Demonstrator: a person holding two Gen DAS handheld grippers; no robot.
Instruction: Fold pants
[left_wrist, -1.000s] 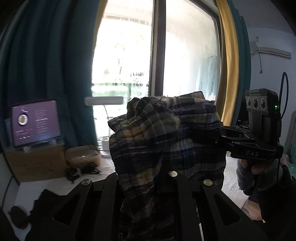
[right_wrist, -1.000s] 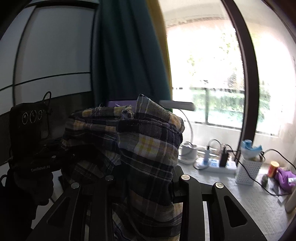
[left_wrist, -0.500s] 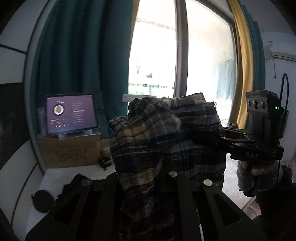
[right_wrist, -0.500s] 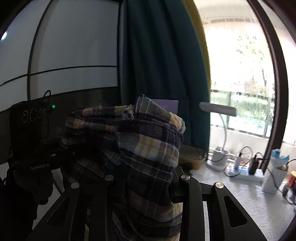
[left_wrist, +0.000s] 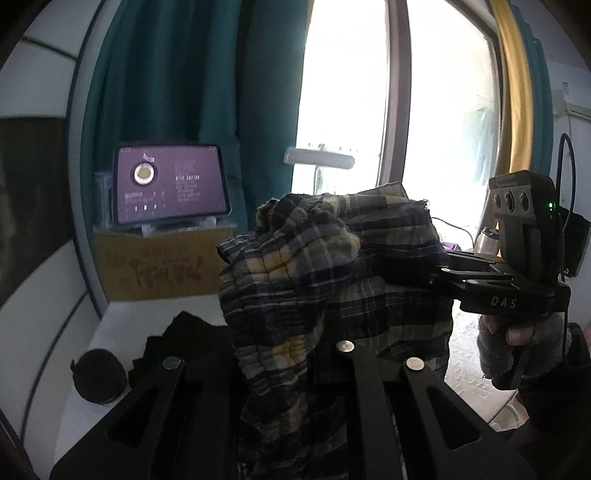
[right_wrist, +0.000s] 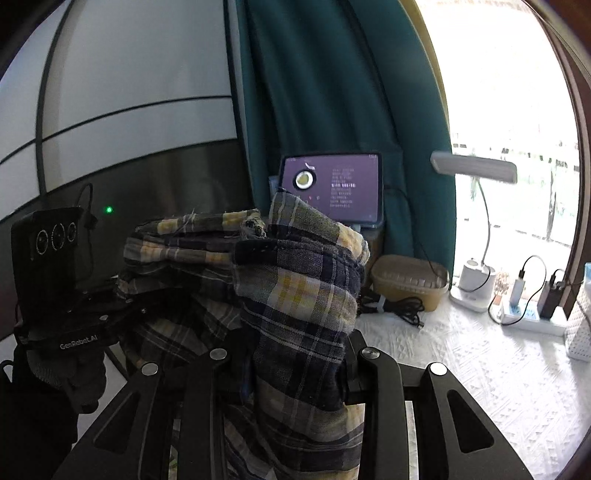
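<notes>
Both the left gripper and the right gripper are clenched on bunched edges of the plaid pants, held aloft above the white table, probably mid-carry; next, lay them flat.

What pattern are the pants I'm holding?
The pants are plaid: dark navy with yellow and pale checks. The right wrist view shows it best.
</notes>
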